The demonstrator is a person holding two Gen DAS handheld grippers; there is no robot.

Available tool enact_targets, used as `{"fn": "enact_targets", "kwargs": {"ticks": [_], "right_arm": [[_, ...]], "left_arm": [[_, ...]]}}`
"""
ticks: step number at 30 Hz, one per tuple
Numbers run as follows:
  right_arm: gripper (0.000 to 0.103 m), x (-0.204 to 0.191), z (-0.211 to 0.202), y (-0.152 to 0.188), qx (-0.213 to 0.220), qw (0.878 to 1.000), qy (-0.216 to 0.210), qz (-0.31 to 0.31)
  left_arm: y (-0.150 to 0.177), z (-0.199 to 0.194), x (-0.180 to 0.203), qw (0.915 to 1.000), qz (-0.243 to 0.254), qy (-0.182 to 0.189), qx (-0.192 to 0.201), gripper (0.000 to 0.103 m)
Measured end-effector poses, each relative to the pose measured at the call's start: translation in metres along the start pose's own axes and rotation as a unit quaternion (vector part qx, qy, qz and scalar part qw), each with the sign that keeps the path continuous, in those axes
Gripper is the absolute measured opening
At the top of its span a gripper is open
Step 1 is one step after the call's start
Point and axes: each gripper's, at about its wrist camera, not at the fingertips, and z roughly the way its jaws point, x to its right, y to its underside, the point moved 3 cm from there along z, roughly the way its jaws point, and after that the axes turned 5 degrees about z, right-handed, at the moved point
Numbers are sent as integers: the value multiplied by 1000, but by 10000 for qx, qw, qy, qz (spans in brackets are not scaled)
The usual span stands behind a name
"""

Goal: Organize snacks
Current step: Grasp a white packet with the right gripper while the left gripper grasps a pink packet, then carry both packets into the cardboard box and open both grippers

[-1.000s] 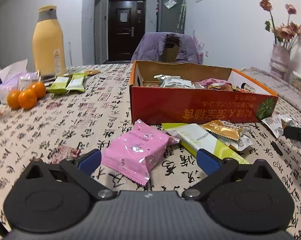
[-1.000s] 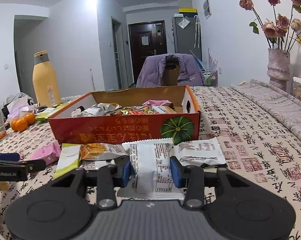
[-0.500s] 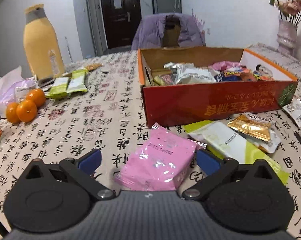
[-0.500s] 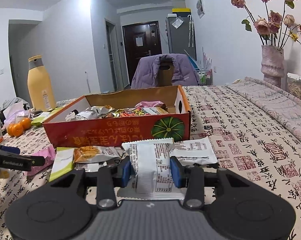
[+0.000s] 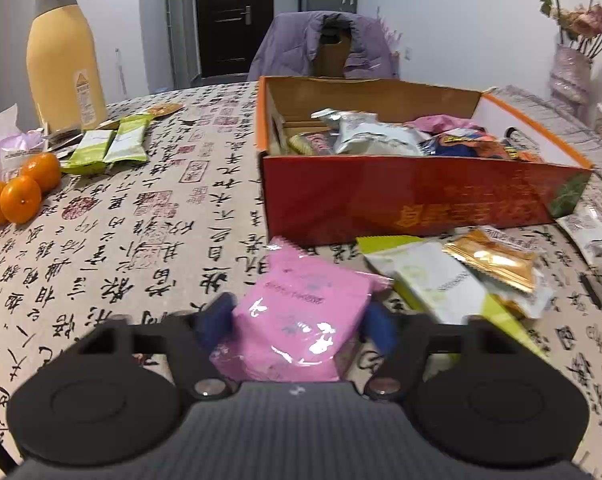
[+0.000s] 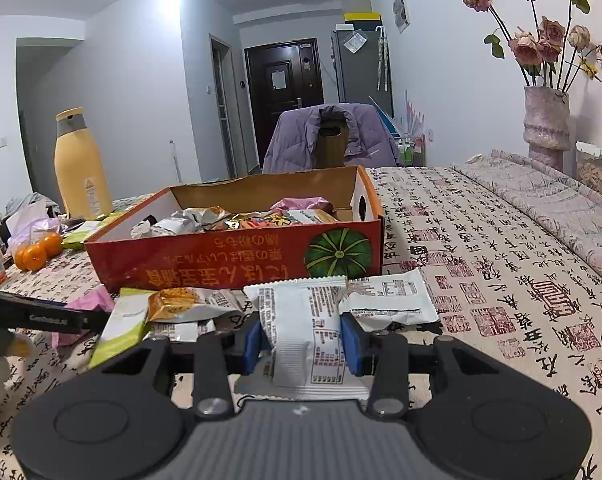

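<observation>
Two grippers, each with a packet between its blue pads. Your left gripper pinches the pink snack packet just in front of the red snack box, and your right gripper is pressed onto the white snack packet near the box's pumpkin-printed corner.

You work on a table covered by a calligraphy-print tablecloth. Beyond it stand a chair draped with a purple jacket, a dark door and a grey cabinet. A vase of dried roses stands at your right, a yellow bottle at your far left.

The box is open on top and already holds a heap of packets. Between you and its front wall lie a green-and-white packet, an orange-gold packet and another white packet, touching or overlapping. To the left of the box the cloth is bare up to the two green packets and the tangerines; right of the box the cloth runs open toward the vase.

The pink packet's near end is hidden behind the left gripper's body. The left view is motion-blurred toward the right edge, so print on the box front is unreadable there. In the right view, the left gripper shows only as a dark arm cut off at the frame's edge.
</observation>
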Motion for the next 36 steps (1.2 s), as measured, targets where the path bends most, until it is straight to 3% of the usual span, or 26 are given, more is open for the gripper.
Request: {"fn": "enact_targets", "kwargs": {"ticks": [15,21,36], "right_arm": [[40,-4,0,1,-15,10000,-63,-20],[40,-8,0,-2,27,9999,-110,-76],[40,-18,3,-45,543,9981,-137,-245]], "left_arm": [[9,-40,10,9981,-157,-158,575,66],[-3,-61,17,9944,-291,-128,1013,66],[-48,-67,38,9879,-353,6,1511,66]]}}
